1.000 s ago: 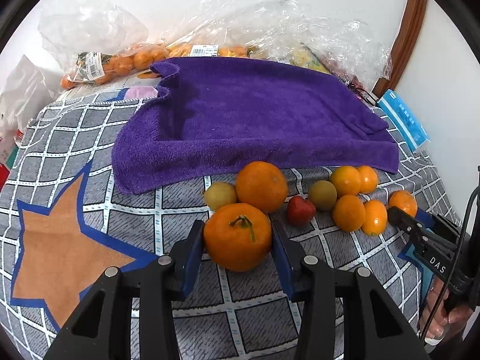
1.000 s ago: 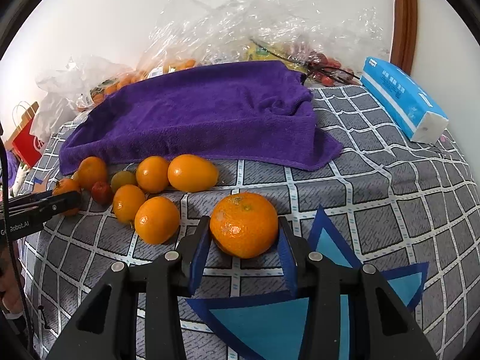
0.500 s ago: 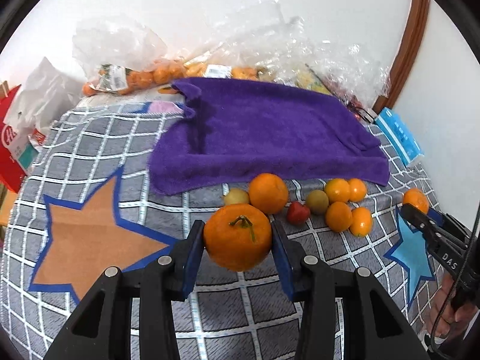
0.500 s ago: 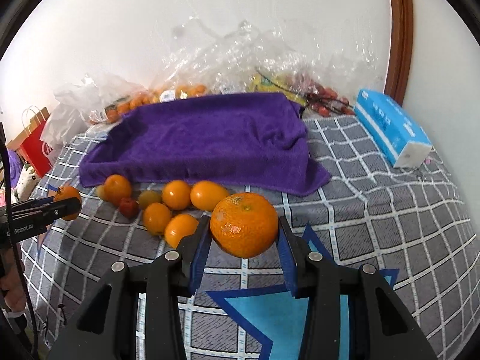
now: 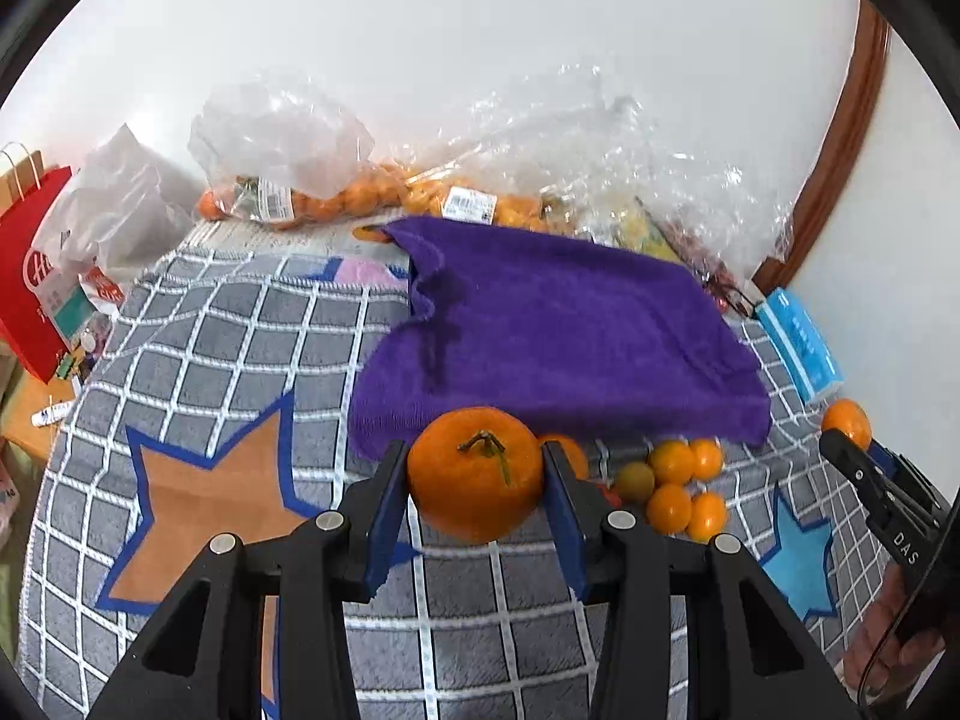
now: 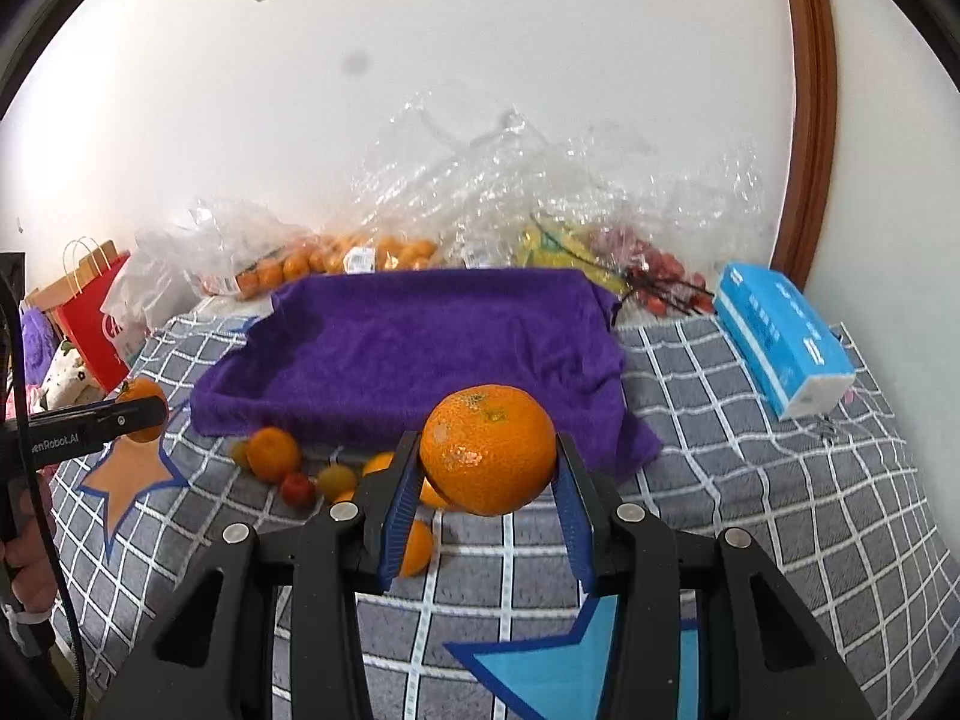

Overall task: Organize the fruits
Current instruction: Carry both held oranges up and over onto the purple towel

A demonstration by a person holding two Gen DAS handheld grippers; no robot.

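My left gripper is shut on a large orange with a green stem, held above the checked cloth. My right gripper is shut on another large orange, also held in the air. A purple towel lies spread at the back; it also shows in the right wrist view. Several small oranges and a yellow-green fruit lie in a cluster in front of the towel. The right wrist view shows that cluster with a small red fruit. The right gripper shows at the right edge of the left wrist view.
Clear plastic bags of oranges and other fruit lie against the back wall. A blue tissue pack lies at the right. A red paper bag stands off the left edge of the checked star-patterned cloth.
Both grippers have risen and pulled back with their oranges; the towel and the fruit cluster now look farther away and lower.
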